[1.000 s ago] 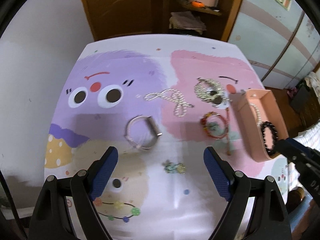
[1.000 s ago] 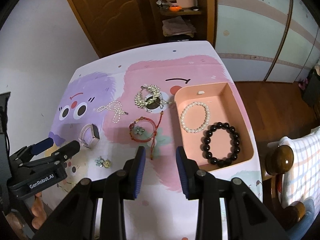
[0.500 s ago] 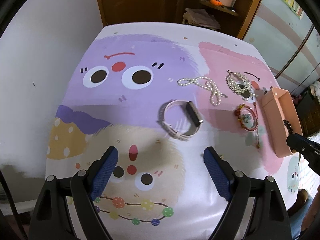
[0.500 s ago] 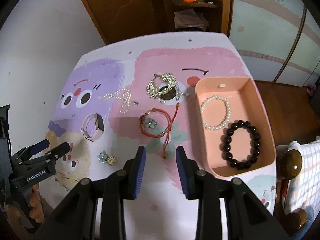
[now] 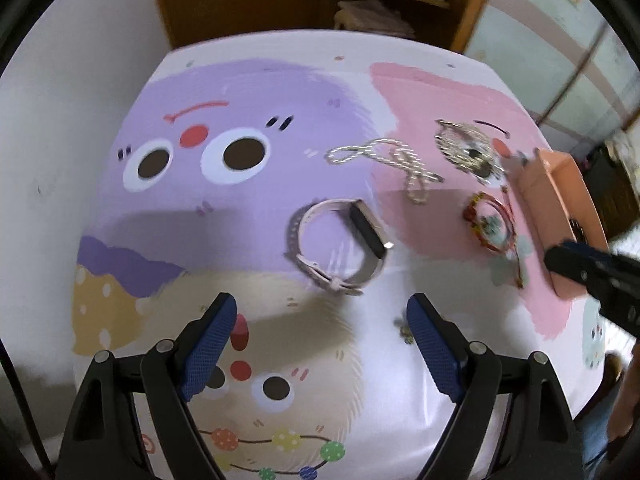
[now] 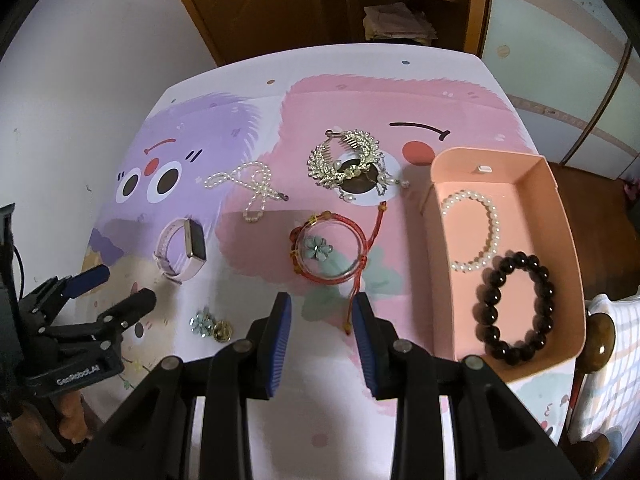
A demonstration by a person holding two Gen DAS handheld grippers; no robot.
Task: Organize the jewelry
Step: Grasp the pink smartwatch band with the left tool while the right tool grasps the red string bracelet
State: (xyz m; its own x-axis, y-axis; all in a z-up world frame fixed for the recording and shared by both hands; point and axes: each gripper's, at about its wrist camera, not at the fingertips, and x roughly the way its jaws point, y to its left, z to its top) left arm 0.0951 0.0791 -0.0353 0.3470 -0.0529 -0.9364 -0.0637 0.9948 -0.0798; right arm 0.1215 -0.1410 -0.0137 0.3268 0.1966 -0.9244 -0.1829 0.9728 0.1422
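Note:
A pink watch band (image 5: 340, 245) lies on the cartoon table mat just ahead of my open, empty left gripper (image 5: 320, 316); it also shows in the right wrist view (image 6: 182, 249). My right gripper (image 6: 322, 312) is open with a narrow gap, empty, just short of the red cord bracelet (image 6: 328, 250). A pink tray (image 6: 560, 216) at the right holds a white pearl bracelet (image 6: 474, 230) and a black bead bracelet (image 6: 516, 304). A pearl necklace (image 6: 250, 186), a silver leaf hair comb (image 6: 344, 158) and small flower earrings (image 6: 210, 322) lie loose.
The mat-covered table (image 6: 400, 80) ends at a white wall on the left and a wooden door and shelf (image 6: 400, 0) behind. A wooden chair knob (image 6: 600, 342) and checked cloth sit at the right edge.
My left gripper has swung left and then moved closer to the watch band, which now looks larger and nearer. My right gripper has moved forward toward the red bracelet.

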